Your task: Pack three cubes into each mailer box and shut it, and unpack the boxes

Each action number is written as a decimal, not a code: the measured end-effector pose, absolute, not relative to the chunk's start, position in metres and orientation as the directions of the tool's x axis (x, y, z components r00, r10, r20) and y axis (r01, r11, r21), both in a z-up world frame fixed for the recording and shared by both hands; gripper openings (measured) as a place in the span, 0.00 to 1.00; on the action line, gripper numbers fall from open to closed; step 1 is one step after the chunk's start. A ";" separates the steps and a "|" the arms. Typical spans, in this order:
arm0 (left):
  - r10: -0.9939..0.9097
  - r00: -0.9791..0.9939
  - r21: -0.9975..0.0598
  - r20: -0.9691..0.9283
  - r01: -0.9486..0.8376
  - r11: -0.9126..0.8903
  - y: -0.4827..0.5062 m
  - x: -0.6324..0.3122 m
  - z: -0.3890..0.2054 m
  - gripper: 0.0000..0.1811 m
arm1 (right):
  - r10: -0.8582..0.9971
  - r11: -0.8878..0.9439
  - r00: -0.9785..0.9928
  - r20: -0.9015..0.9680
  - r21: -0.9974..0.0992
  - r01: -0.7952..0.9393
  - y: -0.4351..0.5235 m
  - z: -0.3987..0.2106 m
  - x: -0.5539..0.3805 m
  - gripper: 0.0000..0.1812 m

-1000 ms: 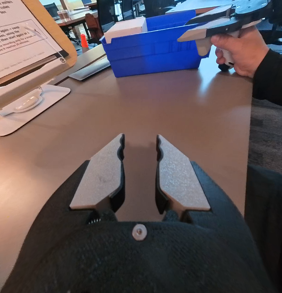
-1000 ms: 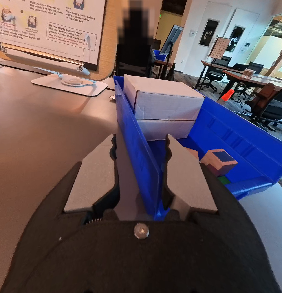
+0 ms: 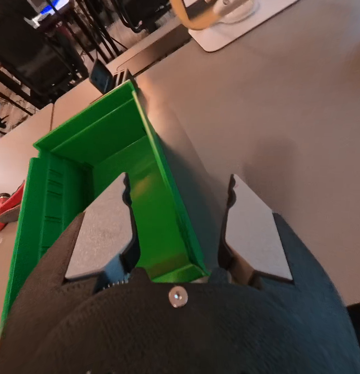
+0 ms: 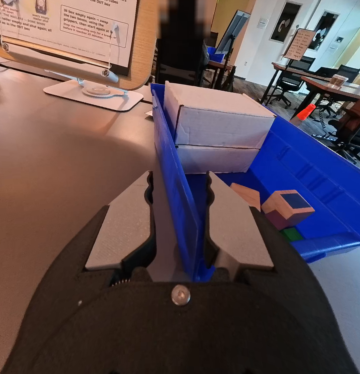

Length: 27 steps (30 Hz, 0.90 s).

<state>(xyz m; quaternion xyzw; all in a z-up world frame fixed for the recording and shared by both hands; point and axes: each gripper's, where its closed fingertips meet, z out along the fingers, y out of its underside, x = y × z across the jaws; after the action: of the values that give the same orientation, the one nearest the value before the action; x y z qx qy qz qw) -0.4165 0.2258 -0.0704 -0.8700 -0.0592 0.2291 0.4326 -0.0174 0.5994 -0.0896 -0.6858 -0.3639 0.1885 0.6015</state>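
Left wrist view: the left gripper (image 3: 178, 183) is tilted and poised over the near end of one green bin (image 3: 118, 129). Its jaws are spread wide and straddle the bin's right side wall: the left finger lies over the bin's interior, the right finger over the brown table (image 3: 276, 113) outside. Neither finger presses the wall. The visible part of the interior holds no cubes or boxes. The picture is motion-blurred. One white stand base (image 3: 242, 30) sits at the far table edge.

Right wrist view: the right gripper (image 4: 179, 182) is level and low, with its jaws spread to either side of the left wall of one blue bin (image 4: 317, 172). The left finger is outside over the table, the right finger inside. Contact with the wall cannot be determined. Two white mailer boxes (image 4: 219, 125), both shut, are stacked one on the other at the bin's far end. At least three cubes (image 4: 288, 206) lie on the bin floor near the right finger, partly hidden behind it; an exact count is not possible. One instruction sheet on a stand (image 4: 77, 36) stands on the table at the left.
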 end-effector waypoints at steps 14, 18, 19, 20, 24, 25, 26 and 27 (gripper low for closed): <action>0.255 0.912 -0.666 -0.322 -0.027 -0.745 0.217 -0.430 -0.120 0.46 | 0.724 -0.011 0.666 0.182 -0.962 0.274 0.600 -0.089 -0.017 0.27; 0.245 0.916 -0.644 -0.317 -0.018 -0.765 0.219 -0.432 -0.133 0.46 | 0.723 -0.011 0.667 0.182 -0.961 0.275 0.600 -0.089 -0.017 0.28; 0.240 0.917 -0.638 -0.319 -0.020 -0.770 0.219 -0.432 -0.135 0.46 | 0.723 -0.011 0.666 0.182 -0.961 0.275 0.600 -0.089 -0.017 0.28; 0.236 0.917 -0.632 -0.322 -0.022 -0.775 0.220 -0.433 -0.138 0.45 | 0.723 -0.011 0.667 0.182 -0.961 0.275 0.600 -0.089 -0.017 0.28; 0.167 0.940 -0.593 -0.298 -0.045 -0.804 0.219 -0.425 -0.148 0.26 | 0.723 -0.011 0.667 0.183 -0.961 0.275 0.600 -0.089 -0.017 0.28; 0.157 0.939 -0.578 -0.307 -0.053 -0.814 0.218 -0.425 -0.149 0.25 | 0.723 -0.011 0.667 0.183 -0.961 0.275 0.600 -0.089 -0.017 0.28; 0.146 0.933 -0.561 -0.330 -0.070 -0.825 0.215 -0.427 -0.149 0.24 | 0.723 -0.010 0.667 0.182 -0.962 0.275 0.600 -0.089 -0.017 0.27; 0.137 0.926 -0.547 -0.351 -0.085 -0.833 0.213 -0.429 -0.149 0.23 | 0.723 -0.010 0.667 0.183 -0.961 0.275 0.600 -0.089 -0.017 0.27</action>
<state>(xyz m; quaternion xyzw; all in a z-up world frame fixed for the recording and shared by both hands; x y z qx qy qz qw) -0.4294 0.2128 -0.1488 -0.9379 -0.0139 0.1915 0.2890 -0.0166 0.6001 -0.0893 -0.6860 -0.3634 0.1859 0.6023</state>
